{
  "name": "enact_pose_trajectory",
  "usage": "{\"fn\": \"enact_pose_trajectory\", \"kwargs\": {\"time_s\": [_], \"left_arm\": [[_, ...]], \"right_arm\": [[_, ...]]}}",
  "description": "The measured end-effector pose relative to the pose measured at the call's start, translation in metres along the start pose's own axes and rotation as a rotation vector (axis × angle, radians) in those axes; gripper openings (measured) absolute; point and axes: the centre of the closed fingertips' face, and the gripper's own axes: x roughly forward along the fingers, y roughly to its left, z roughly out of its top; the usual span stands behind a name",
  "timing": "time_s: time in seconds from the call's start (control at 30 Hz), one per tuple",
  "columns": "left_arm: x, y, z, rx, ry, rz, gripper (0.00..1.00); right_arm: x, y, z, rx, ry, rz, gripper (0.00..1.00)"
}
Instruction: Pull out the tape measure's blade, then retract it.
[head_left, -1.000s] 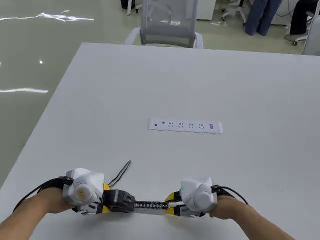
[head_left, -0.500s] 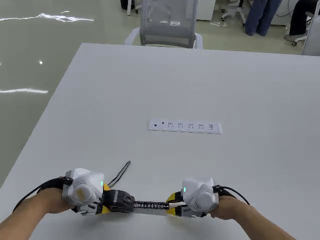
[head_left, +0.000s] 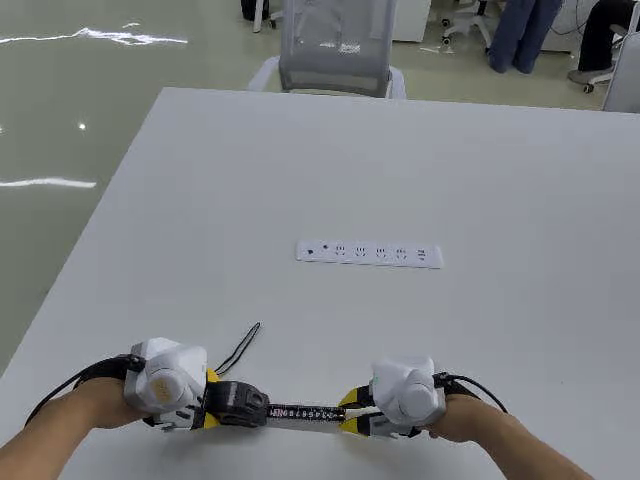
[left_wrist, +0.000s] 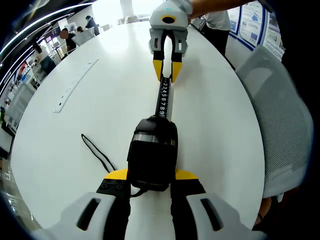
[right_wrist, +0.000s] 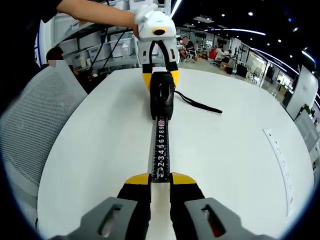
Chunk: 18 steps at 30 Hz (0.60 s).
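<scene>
Near the closest edge of the white table (head_left: 400, 160), the left gripper (head_left: 212, 403) has its yellow-tipped jaws clenched on the black tape measure (head_left: 238, 403), and the thin black strap (head_left: 240, 347) of the case curls away toward the far side. From the case the blade (head_left: 305, 412) runs straight out to the right, low over the table, and the right gripper (head_left: 348, 411) pinches its end between closed jaws; the hook itself seems to be hidden between them. Farther away, well apart from both grippers, a white power strip (head_left: 370, 254) lies flat on the table.
</scene>
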Motion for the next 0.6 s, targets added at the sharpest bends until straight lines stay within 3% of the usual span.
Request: {"fn": "enact_pose_trajectory", "kwargs": {"time_s": [0.6], "left_arm": [[0.0007,0.0001,-0.0002,0.001,0.002,0.0,0.26]], "right_arm": [[-0.006,0.0014,-0.0076,0.012,0.001,0.002,0.12]]}}
